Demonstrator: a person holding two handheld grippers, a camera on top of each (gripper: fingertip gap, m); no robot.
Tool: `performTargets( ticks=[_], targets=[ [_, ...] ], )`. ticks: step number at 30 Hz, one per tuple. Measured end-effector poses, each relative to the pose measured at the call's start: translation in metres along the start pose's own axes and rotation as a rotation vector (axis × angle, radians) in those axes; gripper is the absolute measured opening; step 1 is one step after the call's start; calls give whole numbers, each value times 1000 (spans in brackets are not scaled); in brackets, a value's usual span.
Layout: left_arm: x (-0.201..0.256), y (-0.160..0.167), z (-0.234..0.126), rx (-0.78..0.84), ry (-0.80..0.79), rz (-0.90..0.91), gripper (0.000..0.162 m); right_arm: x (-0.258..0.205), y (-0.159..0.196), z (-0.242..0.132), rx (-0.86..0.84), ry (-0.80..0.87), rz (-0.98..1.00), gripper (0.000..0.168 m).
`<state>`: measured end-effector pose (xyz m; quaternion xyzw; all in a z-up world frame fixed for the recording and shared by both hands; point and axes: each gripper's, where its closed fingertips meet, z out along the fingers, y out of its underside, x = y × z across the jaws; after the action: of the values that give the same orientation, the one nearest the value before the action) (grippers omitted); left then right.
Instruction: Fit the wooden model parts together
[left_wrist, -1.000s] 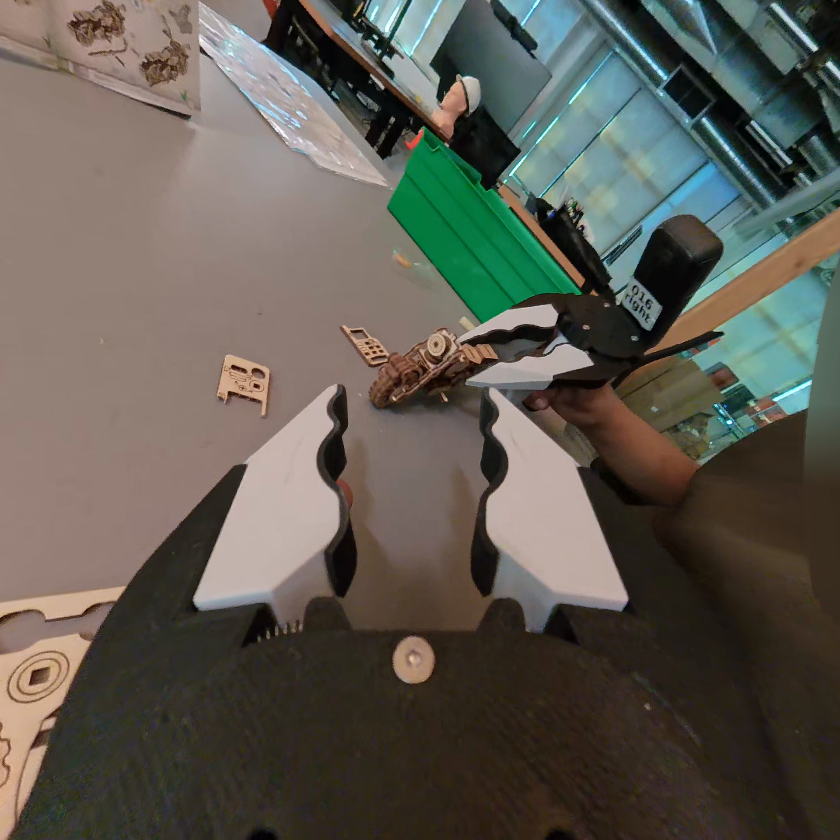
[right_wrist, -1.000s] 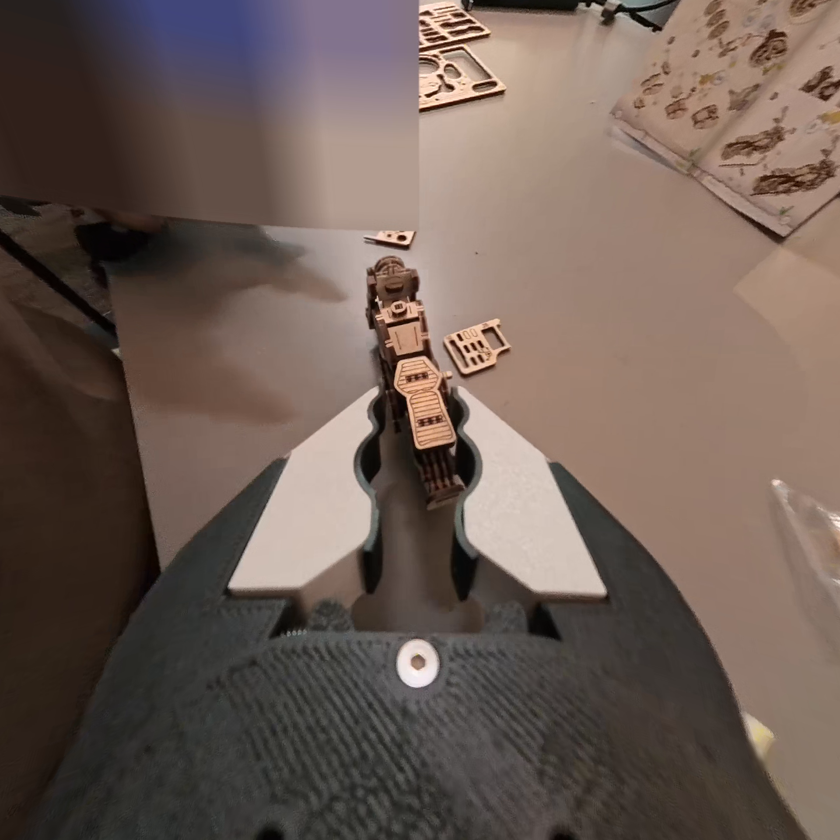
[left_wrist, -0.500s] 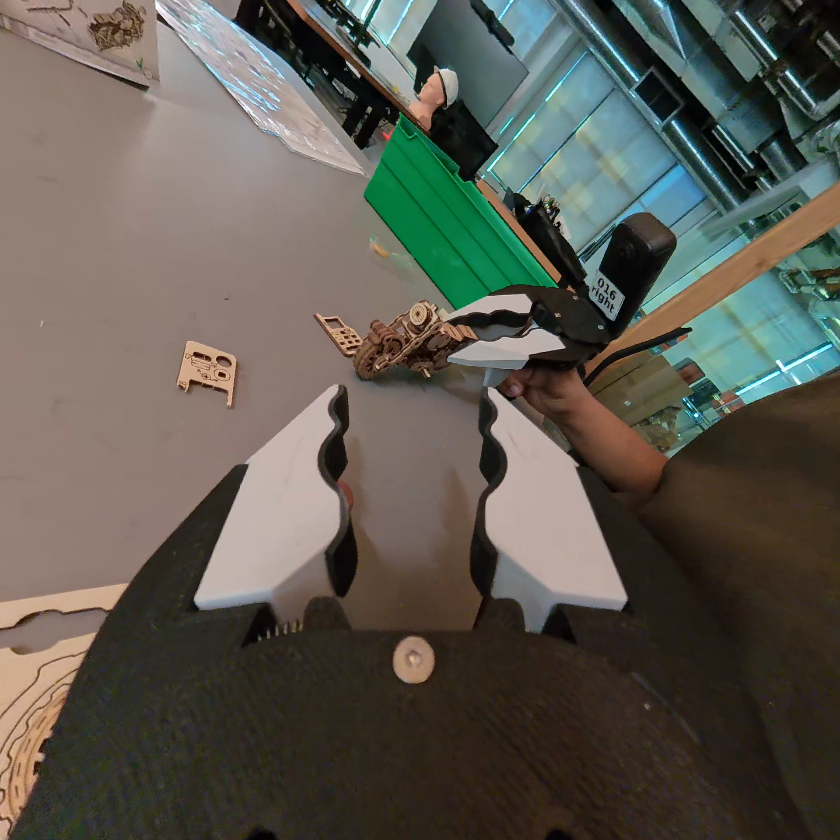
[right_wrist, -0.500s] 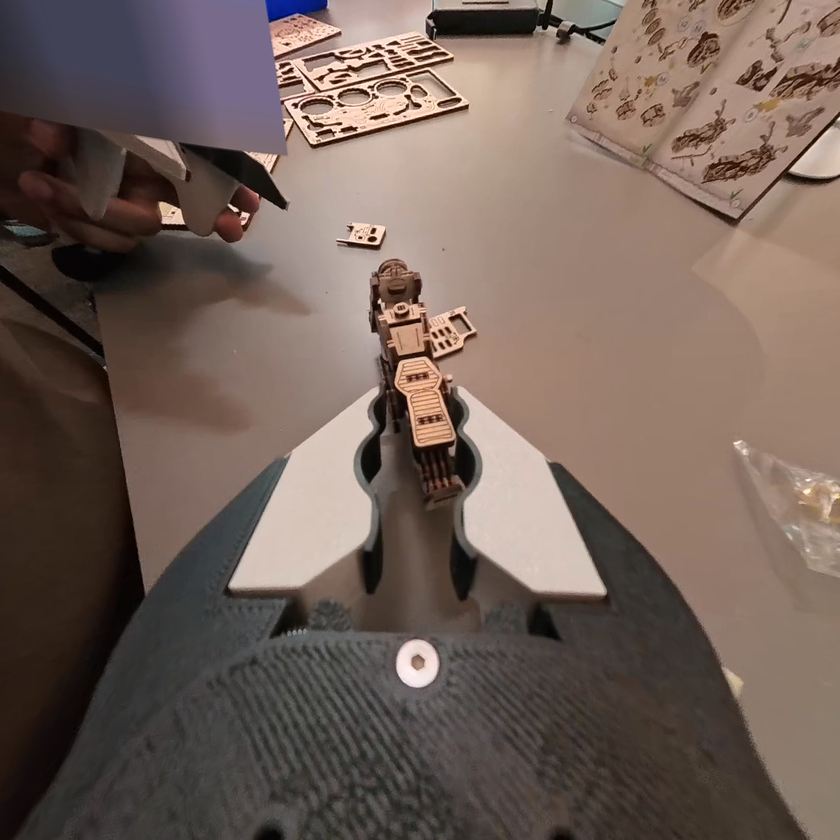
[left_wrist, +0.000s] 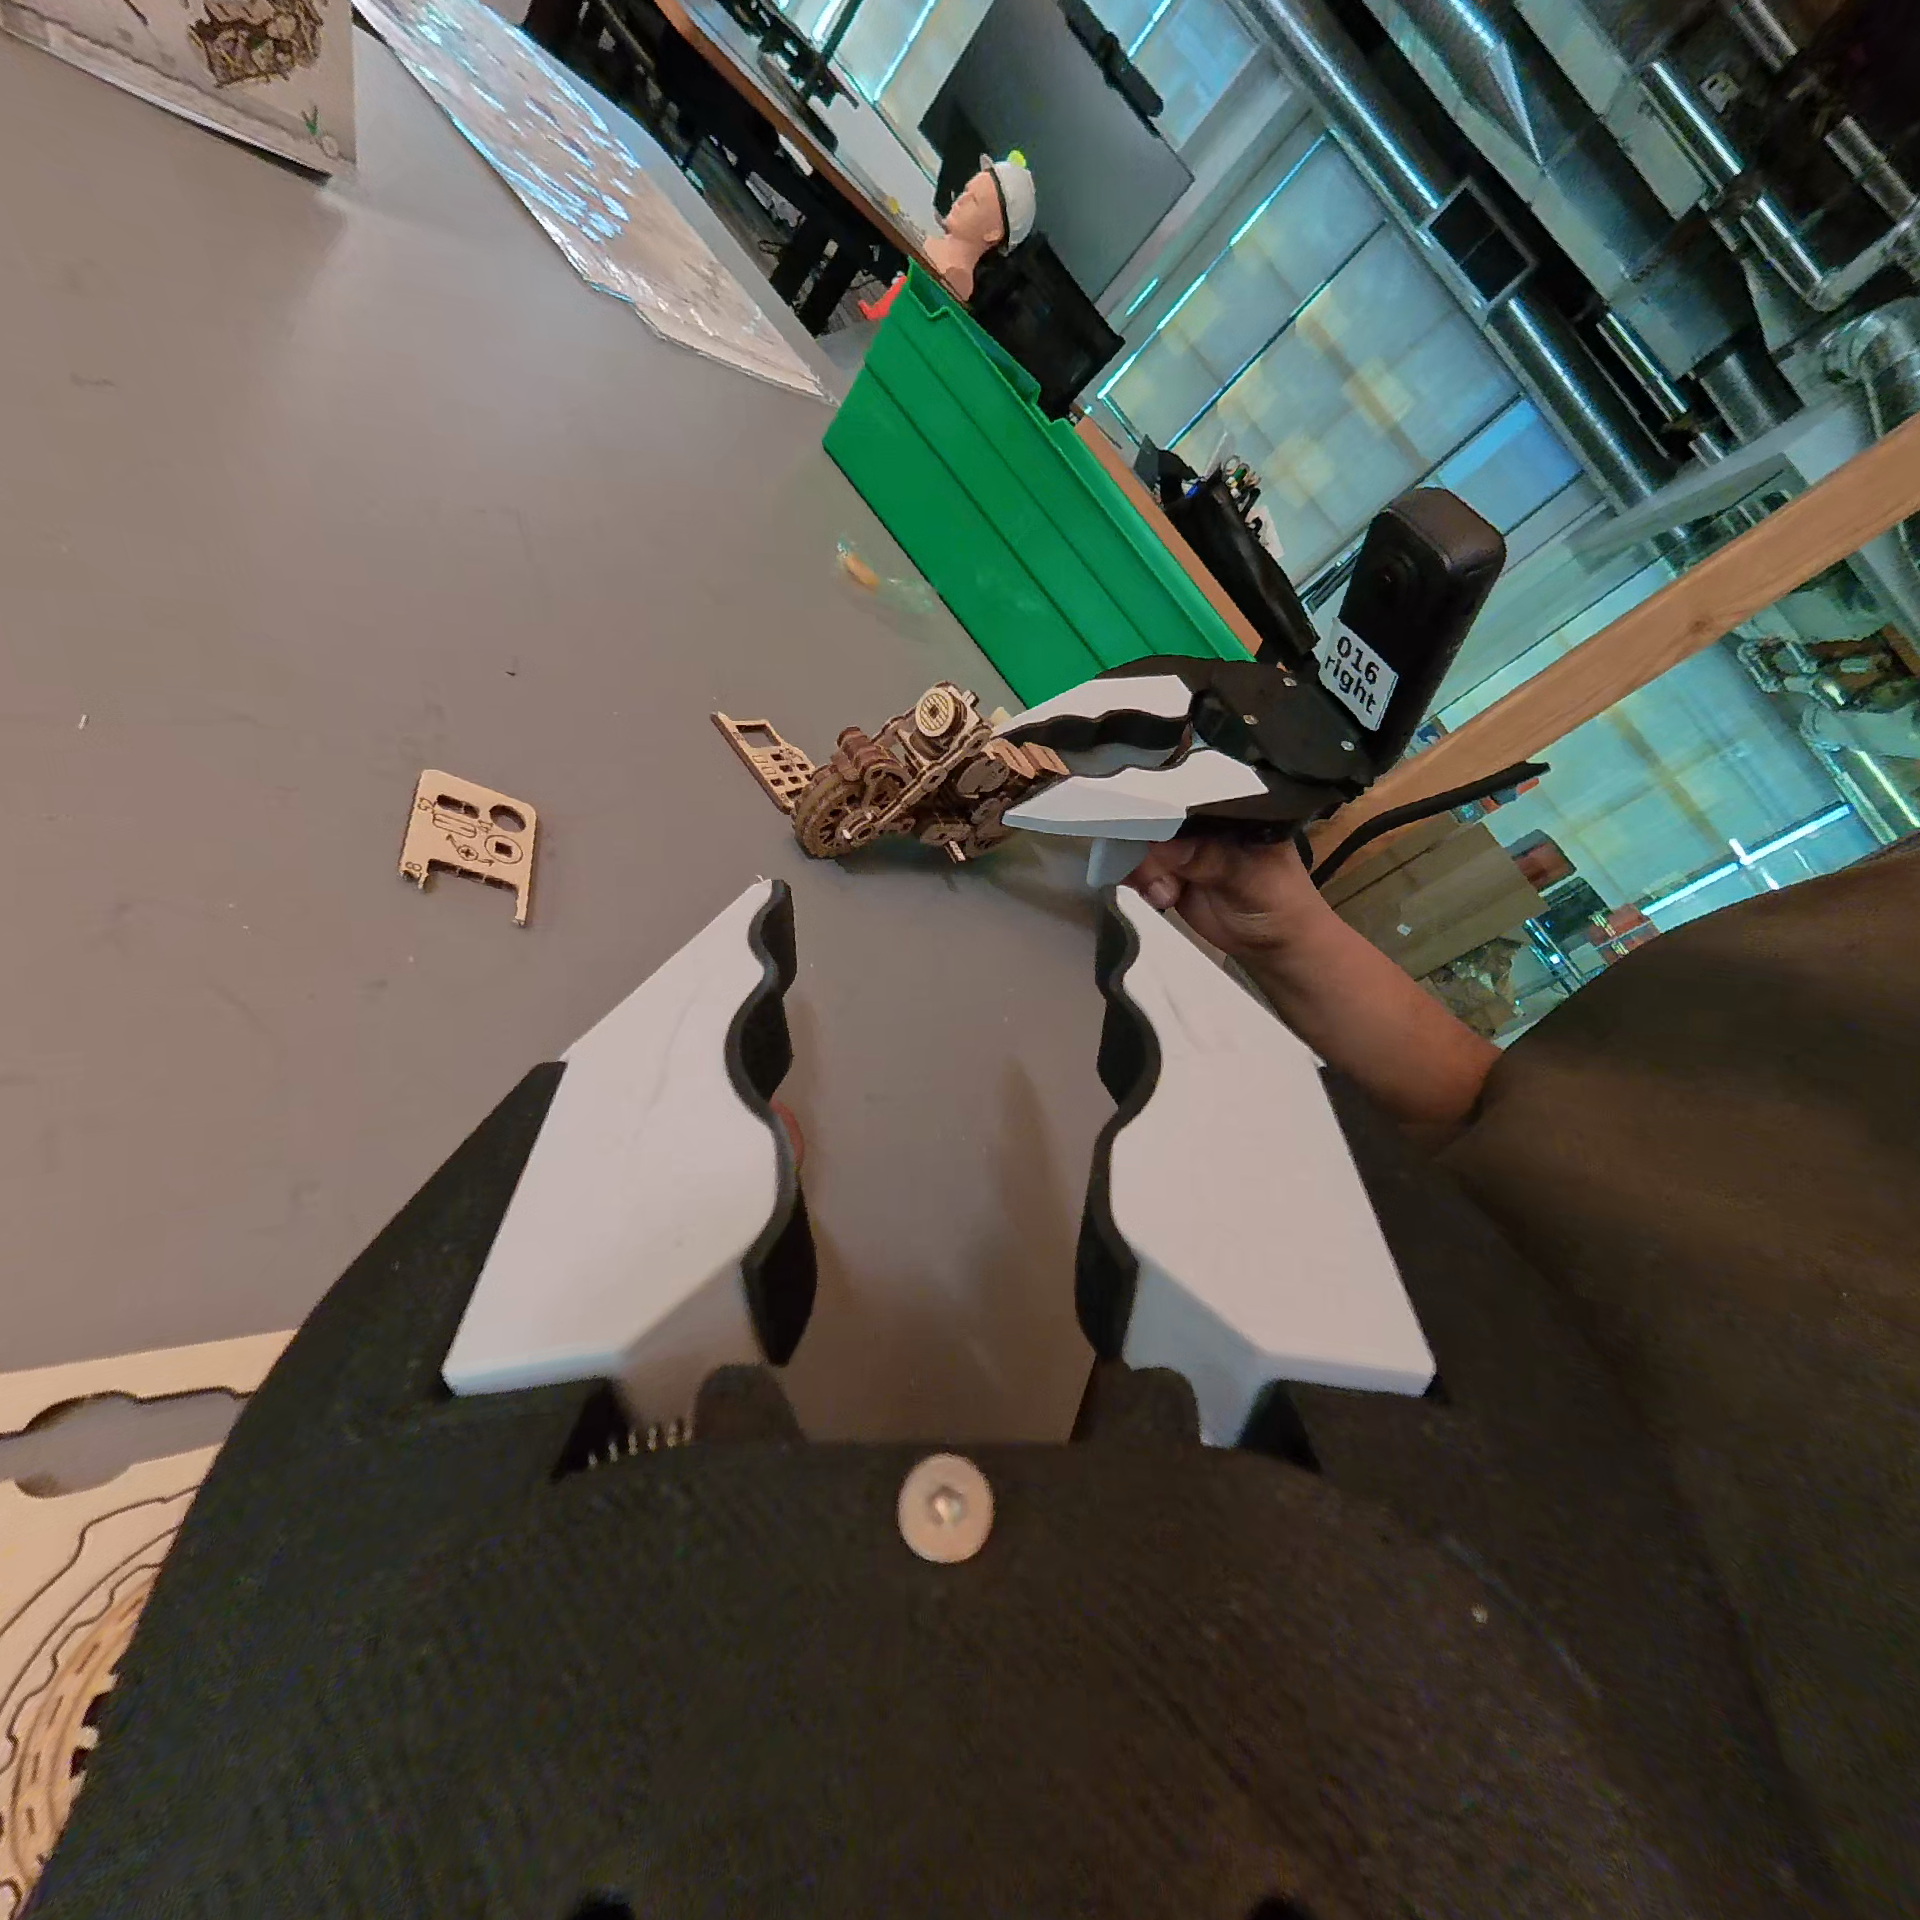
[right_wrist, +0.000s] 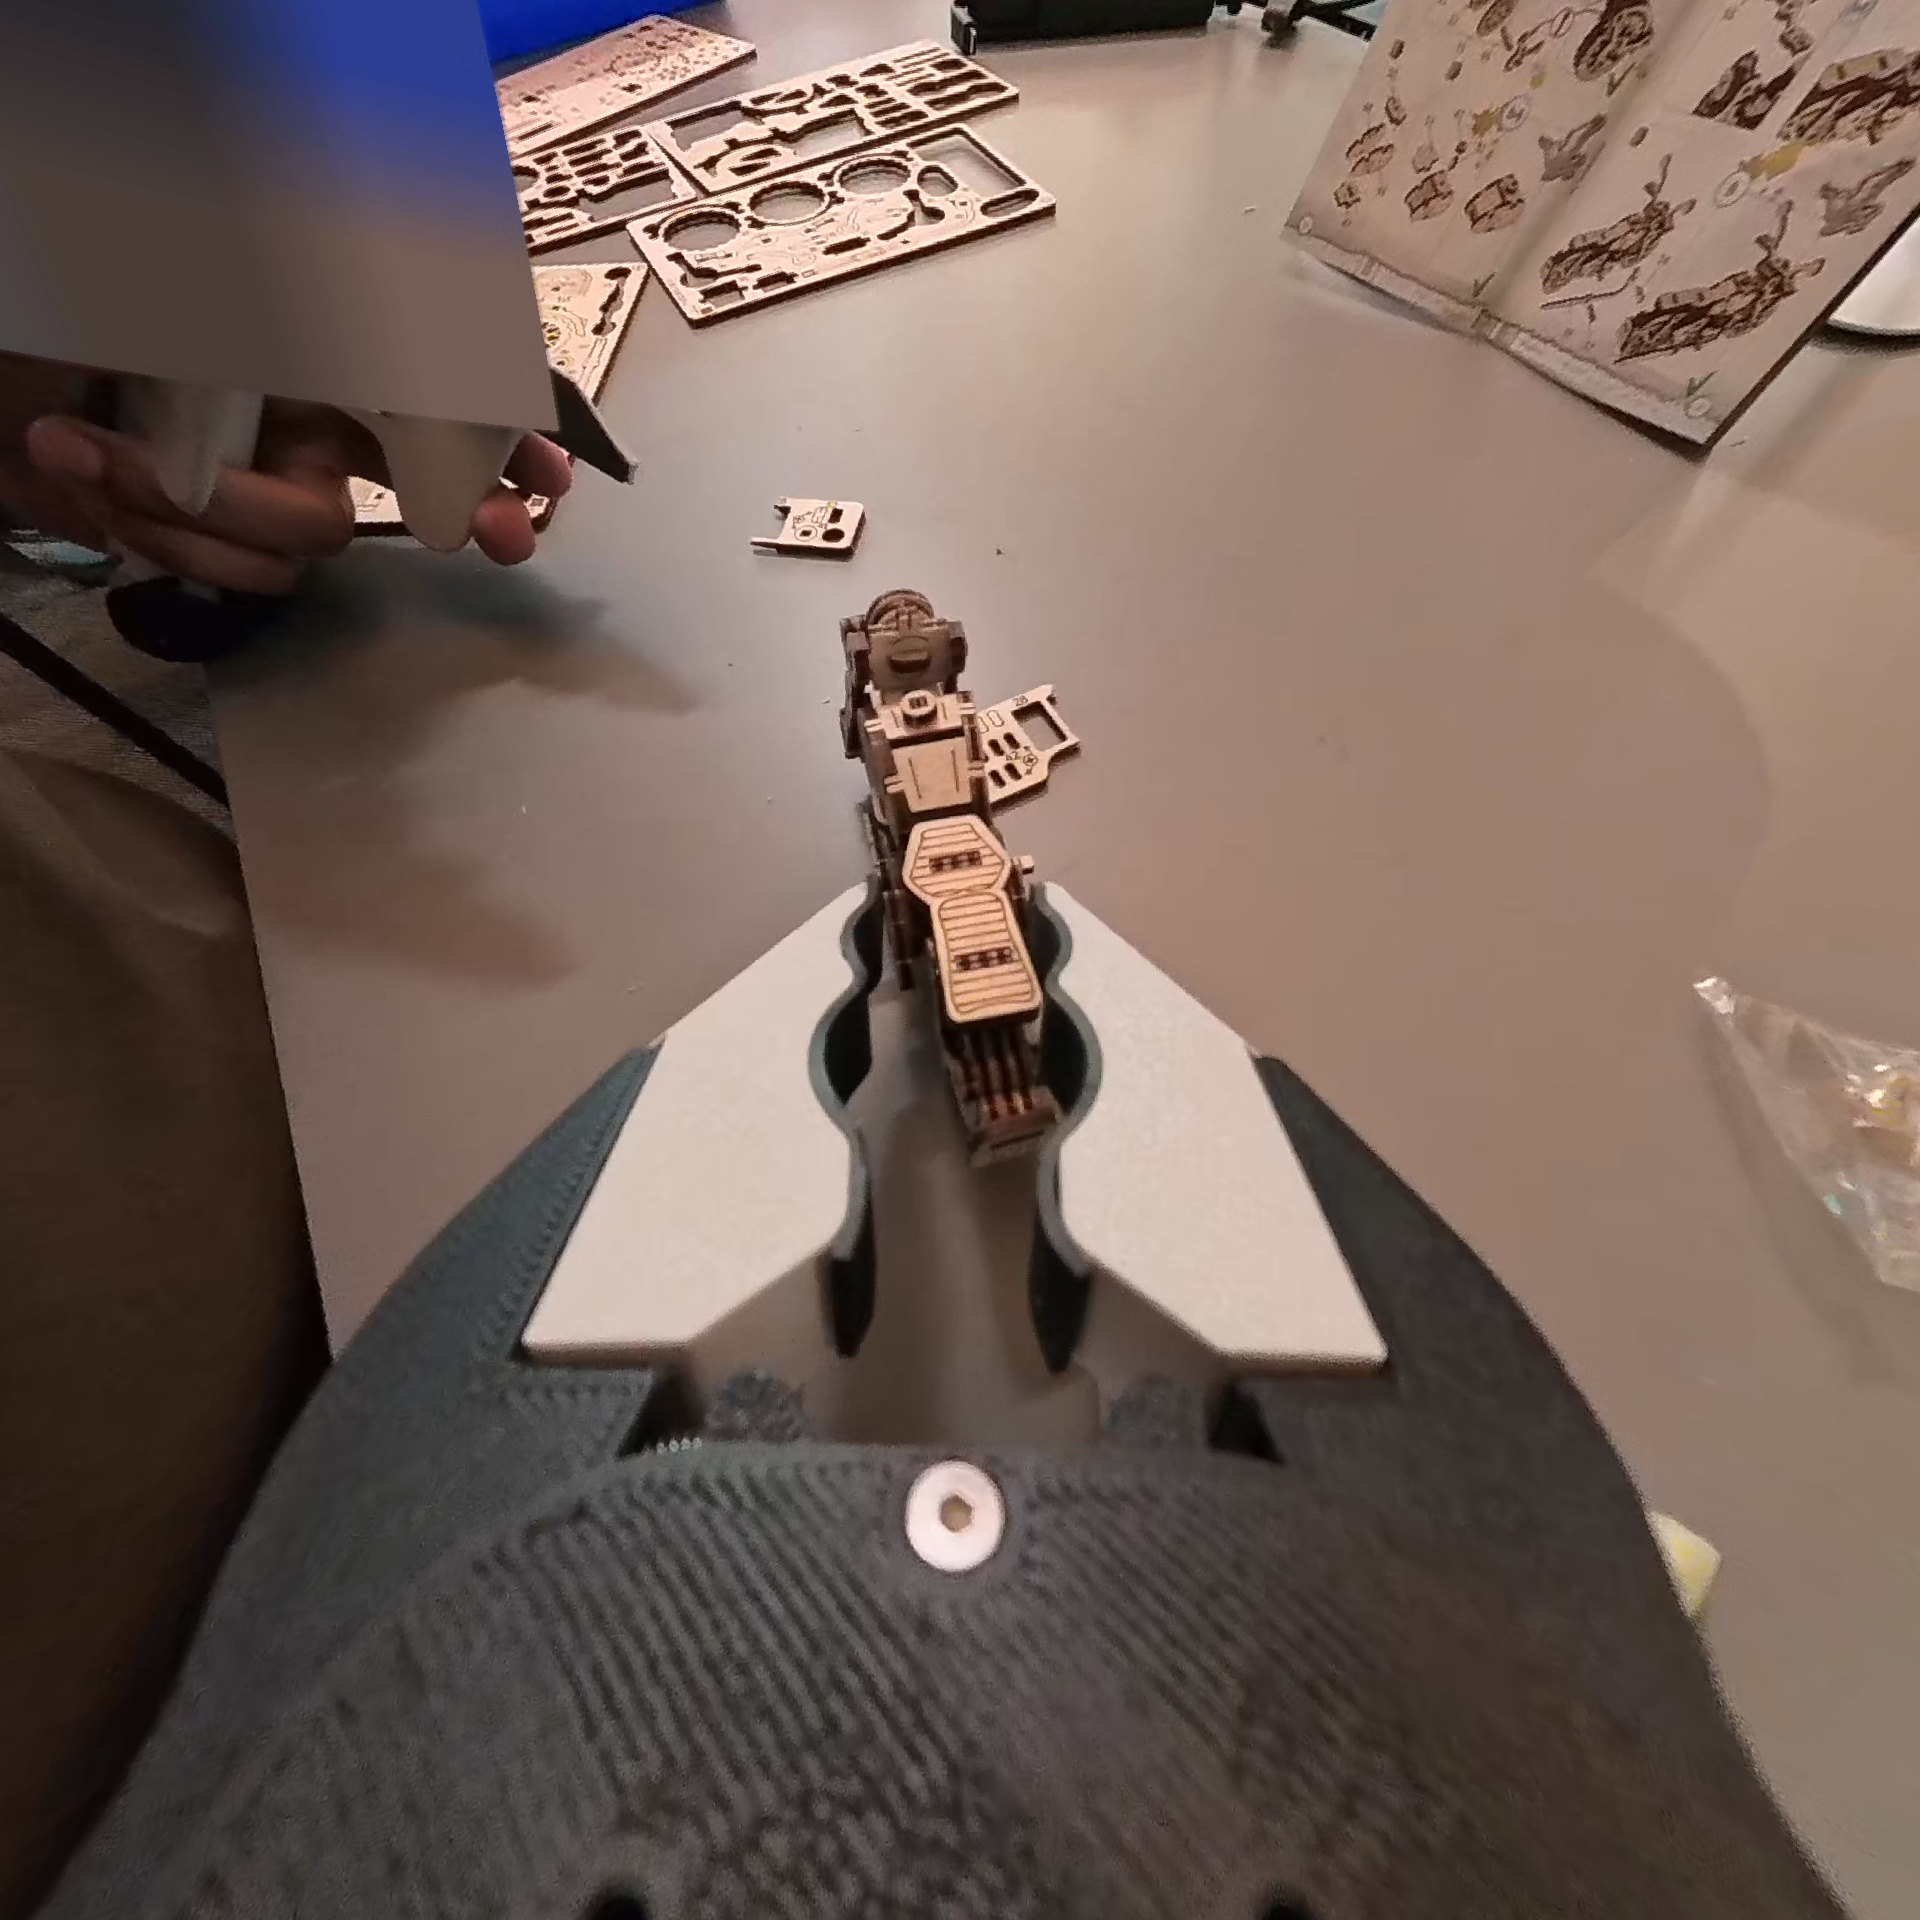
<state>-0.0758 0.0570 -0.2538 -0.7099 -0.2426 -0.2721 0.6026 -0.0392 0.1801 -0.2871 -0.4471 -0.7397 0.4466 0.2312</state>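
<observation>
A small wooden motorcycle model (right_wrist: 935, 769) stands on the grey table (right_wrist: 1351, 675). My right gripper (right_wrist: 956, 904) is shut on its rear end, the seat between the fingers. In the left wrist view the model (left_wrist: 904, 769) has its front wheel on the table, with the right gripper (left_wrist: 1049, 769) behind it. My left gripper (left_wrist: 940, 904) is open and empty, a little short of the model. A flat wooden part (left_wrist: 473, 842) lies to its left. Another flat part (right_wrist: 1023, 748) lies against the model's far side.
Punched wooden sheets (right_wrist: 810, 208) lie at the far left and a printed instruction sheet (right_wrist: 1610, 197) at the far right. A clear plastic bag (right_wrist: 1829, 1122) lies to the right. A green crate (left_wrist: 997, 520) stands behind the model. A hand (right_wrist: 260, 520) holds the left gripper. Tip to tip, the grippers are about 15 cm apart.
My right gripper has tipped the model upright and carried it next to the flat part. The left gripper stays open and has come nearer.
</observation>
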Motion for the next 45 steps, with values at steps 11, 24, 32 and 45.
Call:
performTargets(
  ticks=[11, 24, 32, 45],
  targets=[
    [0, 1, 0, -5, 7, -5, 56, 0, -1, -1, 9, -3, 1, 26],
    [1, 2, 0, -14, 14, -10, 56, 1, -2, -1, 13, -5, 11, 26],
    [1, 2, 0, -14, 16, -12, 56, 1, -1, -2, 13, -7, 14, 26],
    [1, 3, 0, -18, 17, -13, 56, 1, -1, -2, 14, -8, 17, 26]
  ],
)
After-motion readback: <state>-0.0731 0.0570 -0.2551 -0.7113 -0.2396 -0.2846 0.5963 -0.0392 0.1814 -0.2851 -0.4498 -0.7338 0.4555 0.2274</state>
